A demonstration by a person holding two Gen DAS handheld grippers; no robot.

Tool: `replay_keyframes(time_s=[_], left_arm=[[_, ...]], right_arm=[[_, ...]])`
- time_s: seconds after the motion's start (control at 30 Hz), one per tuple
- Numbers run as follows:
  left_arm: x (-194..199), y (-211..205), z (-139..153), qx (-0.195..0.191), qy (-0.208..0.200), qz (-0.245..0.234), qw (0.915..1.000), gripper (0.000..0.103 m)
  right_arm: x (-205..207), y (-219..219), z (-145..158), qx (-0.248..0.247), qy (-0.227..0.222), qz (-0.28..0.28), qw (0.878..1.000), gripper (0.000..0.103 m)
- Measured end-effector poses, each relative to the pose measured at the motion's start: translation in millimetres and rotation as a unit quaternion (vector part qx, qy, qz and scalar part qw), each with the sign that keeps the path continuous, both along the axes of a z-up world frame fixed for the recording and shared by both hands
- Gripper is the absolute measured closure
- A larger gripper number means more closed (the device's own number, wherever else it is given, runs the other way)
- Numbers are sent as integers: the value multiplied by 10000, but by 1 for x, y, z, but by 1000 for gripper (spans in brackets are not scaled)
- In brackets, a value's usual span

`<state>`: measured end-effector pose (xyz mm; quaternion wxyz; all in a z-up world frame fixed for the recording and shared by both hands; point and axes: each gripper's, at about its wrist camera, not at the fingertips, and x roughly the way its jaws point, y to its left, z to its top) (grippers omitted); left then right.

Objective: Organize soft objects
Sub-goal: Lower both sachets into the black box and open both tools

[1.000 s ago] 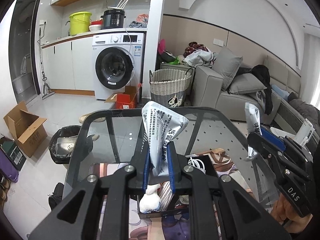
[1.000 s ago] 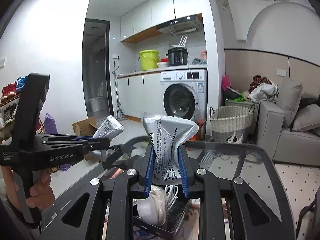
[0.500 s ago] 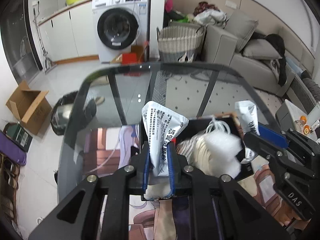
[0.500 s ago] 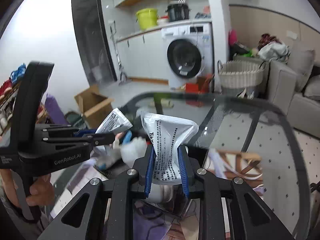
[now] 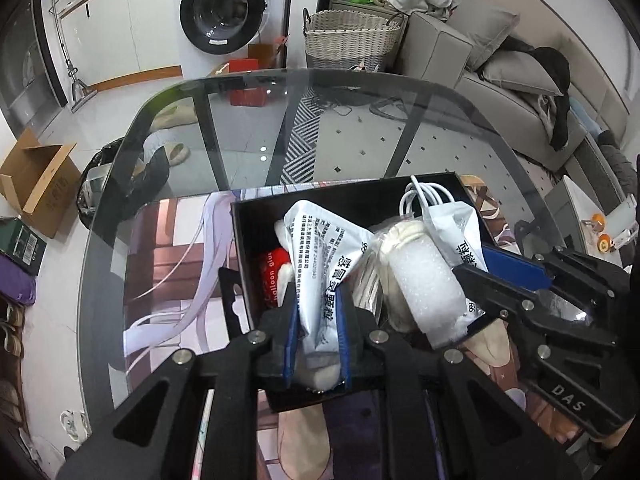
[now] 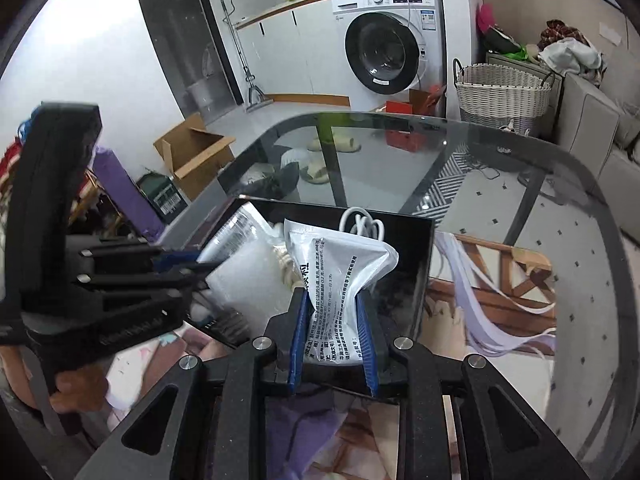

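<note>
My left gripper (image 5: 318, 306) is shut on a white printed pouch (image 5: 324, 252) and holds it over the near left part of a black box (image 5: 280, 200) on the glass table. My right gripper (image 6: 334, 312) is shut on a second white printed pouch (image 6: 340, 276) over the same box (image 6: 420, 256). The box holds a white foam roll (image 5: 424, 284), a coiled white cable (image 5: 424, 194), a red packet (image 5: 272, 276) and other soft items. Each gripper shows in the other's view, the right one (image 5: 480, 268) at right and the left one (image 6: 188, 262) at left.
The glass table (image 5: 320, 128) carries a printed mat (image 5: 172, 264) under the box. On the floor beyond stand a wicker basket (image 5: 352, 40), a washing machine (image 5: 228, 12), a cardboard box (image 5: 36, 180), a bin (image 5: 92, 188) and a sofa (image 5: 500, 80).
Both grippers have tilted down and lowered with their pouches toward the black box. The pouches now sit just over the box's contents.
</note>
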<state>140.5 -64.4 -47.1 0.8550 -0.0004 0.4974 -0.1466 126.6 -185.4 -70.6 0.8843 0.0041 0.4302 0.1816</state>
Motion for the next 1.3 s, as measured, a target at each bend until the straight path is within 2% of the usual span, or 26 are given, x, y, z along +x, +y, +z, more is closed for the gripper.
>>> replay_keyframes(time_s=[0.07, 0.23, 0.33, 0.57, 0.7, 0.77, 0.83, 0.87, 0.93, 1.0, 1.13, 1.23, 1.3], left_arm=[[3, 3, 1, -41, -23, -22, 10000, 88], [9, 9, -3, 90, -57, 54, 9999, 87], [5, 8, -4, 102, -32, 42, 9999, 87], [-12, 4, -2, 220, 42, -224, 9995, 87], [-15, 8, 0, 190, -24, -213, 9996, 81], [-18, 11, 4, 131, -103, -199, 9997, 74], [-24, 11, 11, 74, -276, -250, 9993, 56], [-28, 11, 15, 118, -409, -233, 9988, 54], [-36, 10, 25, 408, -764, -139, 9961, 53], [-43, 9, 33, 500, -988, -155, 9937, 53], [-59, 26, 53, 61, -1422, 88, 9898, 53], [-62, 33, 59, -21, -1511, 105, 9885, 53], [-63, 38, 57, -5, -1599, 303, 9867, 53]], right_arm=[[-3, 0, 0, -120, -27, 24, 9999, 80], [-11, 5, -5, -175, 248, 16, 9995, 80], [-16, 7, -6, -70, 408, 17, 9991, 80], [-22, 2, -5, -59, 438, 43, 9990, 79], [-24, 6, -1, -175, 315, 86, 9993, 77], [-25, 8, 2, -244, 249, 106, 9993, 71], [-27, 9, 8, -233, 181, 71, 9995, 69], [-29, 9, 10, -215, 163, 62, 9996, 67], [-32, 9, 14, -210, 114, 57, 9997, 65], [-37, 9, 20, -237, -7, 82, 9997, 62], [-50, 6, 34, -106, -246, 101, 9996, 41], [-60, 1, 45, 54, -510, 22, 9987, 31], [-69, -1, 54, 154, -800, -42, 9967, 17]])
